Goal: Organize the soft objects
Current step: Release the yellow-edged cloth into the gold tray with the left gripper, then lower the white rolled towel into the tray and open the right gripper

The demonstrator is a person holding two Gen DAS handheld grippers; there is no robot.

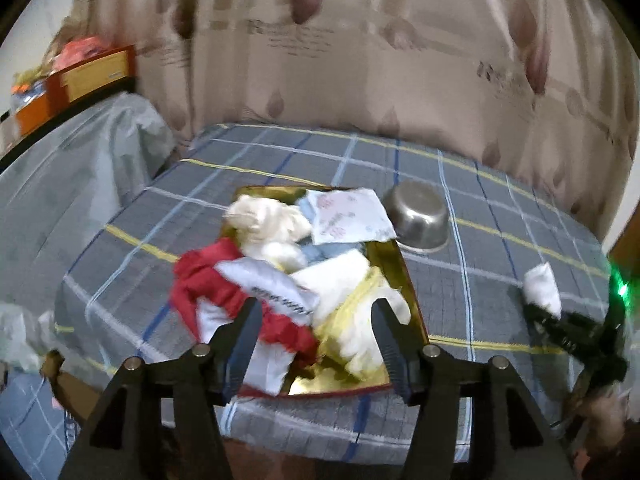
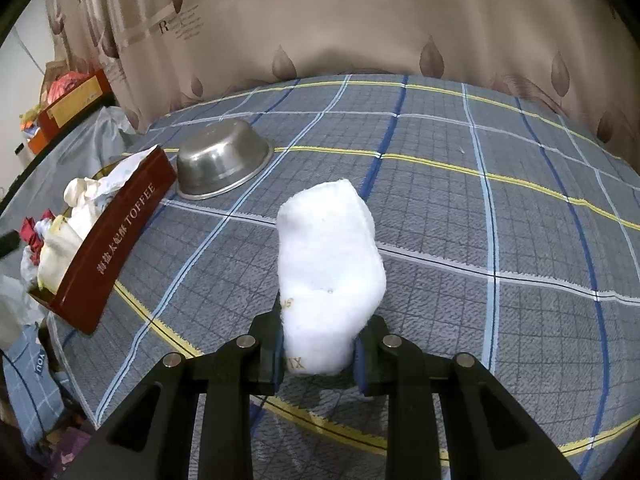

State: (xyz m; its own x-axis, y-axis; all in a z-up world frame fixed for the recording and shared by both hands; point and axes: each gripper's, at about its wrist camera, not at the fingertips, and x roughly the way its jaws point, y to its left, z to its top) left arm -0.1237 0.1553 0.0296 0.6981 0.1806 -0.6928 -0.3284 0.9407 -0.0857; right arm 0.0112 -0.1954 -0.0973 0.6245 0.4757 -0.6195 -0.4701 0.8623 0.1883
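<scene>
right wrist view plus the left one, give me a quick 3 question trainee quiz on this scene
1. True or false: the right gripper grips a folded white fluffy towel.
2. Which way up is the round steel bowl?
3. The crumpled red cloth lies: A in the bowl, B in the dark red toffee box, C on the curtain.

Key: 1 true; 2 upside down; 3 B.

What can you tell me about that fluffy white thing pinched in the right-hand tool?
The white fleecy folded cloth looks like a soft sock or small towel, with faint gold lettering near its lower end. It stands roughly upright, pinched at its base between the right gripper's jaws, above the grey plaid bedcover.
</scene>
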